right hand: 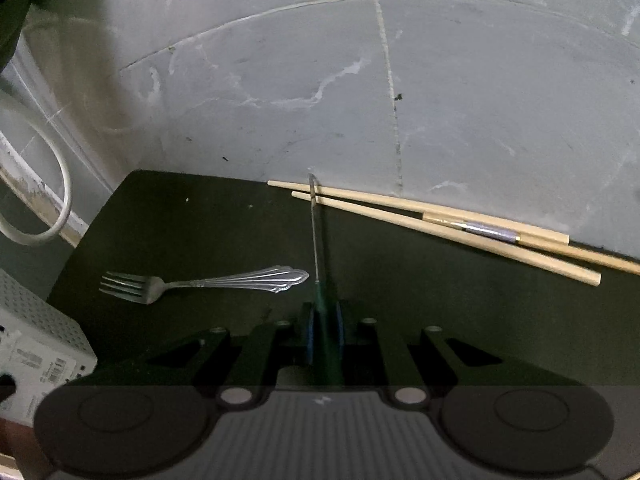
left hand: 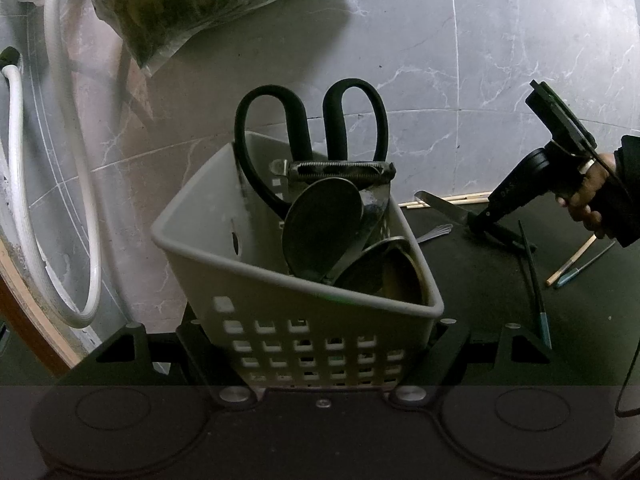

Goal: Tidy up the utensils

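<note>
My left gripper (left hand: 316, 344) is shut on a white perforated utensil basket (left hand: 240, 240), which it holds tilted. The basket holds black-handled scissors (left hand: 312, 120), a metal peeler (left hand: 340, 170) and metal spoons (left hand: 324, 224). My right gripper (right hand: 324, 332) is shut on the green handle of a knife (right hand: 317, 232), whose thin blade points away toward the wall. In the left wrist view the right gripper (left hand: 496, 228) is low over the dark table with the knife blade (left hand: 440, 202) sticking out left. A silver fork (right hand: 200, 282) lies left of the knife.
Wooden chopsticks (right hand: 440, 220) lie by the marble wall (right hand: 320, 80). More chopsticks (left hand: 572, 260) and a dark green-tipped stick (left hand: 534, 280) lie on the dark table (right hand: 200, 220). A white hose (left hand: 72, 160) and a plastic bag (left hand: 180, 0) hang at the left.
</note>
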Demonstrator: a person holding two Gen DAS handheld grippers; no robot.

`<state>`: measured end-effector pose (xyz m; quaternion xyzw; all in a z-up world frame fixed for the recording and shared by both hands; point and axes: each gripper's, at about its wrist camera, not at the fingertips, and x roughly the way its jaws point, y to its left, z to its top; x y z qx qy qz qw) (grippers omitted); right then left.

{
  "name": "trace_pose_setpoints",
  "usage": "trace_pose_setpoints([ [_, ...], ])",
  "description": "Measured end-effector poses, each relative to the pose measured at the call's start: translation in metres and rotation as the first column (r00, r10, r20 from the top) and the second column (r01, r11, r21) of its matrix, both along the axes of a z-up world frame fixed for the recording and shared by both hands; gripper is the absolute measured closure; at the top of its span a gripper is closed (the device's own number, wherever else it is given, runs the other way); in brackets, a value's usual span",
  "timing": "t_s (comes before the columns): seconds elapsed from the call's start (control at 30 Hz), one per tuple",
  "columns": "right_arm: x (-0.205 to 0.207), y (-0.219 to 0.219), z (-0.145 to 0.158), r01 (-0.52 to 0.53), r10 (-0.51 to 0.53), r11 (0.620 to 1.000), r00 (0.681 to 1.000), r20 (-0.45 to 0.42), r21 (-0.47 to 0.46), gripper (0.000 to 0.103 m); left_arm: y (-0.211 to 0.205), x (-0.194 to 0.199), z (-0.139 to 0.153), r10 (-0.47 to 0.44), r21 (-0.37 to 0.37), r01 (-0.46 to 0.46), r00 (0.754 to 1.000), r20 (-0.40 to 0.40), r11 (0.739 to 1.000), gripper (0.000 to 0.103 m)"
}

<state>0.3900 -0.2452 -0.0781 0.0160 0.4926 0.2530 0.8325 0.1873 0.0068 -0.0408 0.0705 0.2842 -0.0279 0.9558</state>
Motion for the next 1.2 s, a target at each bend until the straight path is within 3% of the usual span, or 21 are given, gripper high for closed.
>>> trace_pose_setpoints([
  [0.27,-0.018,-0.007,0.037,0.018,-0.033,0.982,0.996,0.079,0.188,0.092,0.0,0.002,0.0,0.0,0.0,0.0,1.0,-0.001,1.0,0.024],
  [0.47,-0.029,-0.004,0.048,0.016,-0.035,0.975,0.996,0.08,0.223,0.092,0.0,0.002,-0.001,-0.001,0.001,0.001,1.0,0.001,1.0,0.024],
  [0.57,-0.042,-0.003,0.065,-0.017,-0.013,0.973,0.992,0.128,0.229,0.092,0.0,0.002,-0.001,-0.001,0.0,0.001,1.0,0.003,1.0,0.024],
  [0.67,-0.055,-0.001,0.088,-0.066,0.028,0.982,0.978,0.208,0.178,0.092,-0.001,0.002,-0.002,-0.003,-0.001,0.003,1.0,0.007,1.0,0.024],
  [0.83,-0.08,0.01,0.127,-0.185,0.165,0.982,0.926,0.34,0.028,0.092,0.0,0.001,-0.002,-0.009,0.003,0.009,1.0,0.009,1.0,0.024],
  [0.9,-0.089,0.012,0.141,-0.219,0.207,0.976,0.909,0.362,-0.006,0.093,0.0,0.001,-0.003,-0.011,0.003,0.011,1.0,0.012,1.0,0.024],
  [0.97,-0.098,0.014,0.156,-0.248,0.241,0.968,0.891,0.384,-0.032,0.103,0.0,0.0,-0.003,-0.013,0.002,0.013,1.0,0.012,1.0,0.025],
  [1.13,-0.118,0.028,0.19,-0.327,0.357,0.934,0.835,0.419,-0.144,0.103,0.001,-0.001,-0.003,-0.023,0.001,0.023,1.0,0.021,1.0,0.025],
  [1.2,-0.116,0.035,0.187,-0.336,0.384,0.923,0.832,0.4,-0.186,0.103,0.002,0.0,-0.004,-0.027,0.0,0.027,0.999,0.023,1.0,0.025],
])
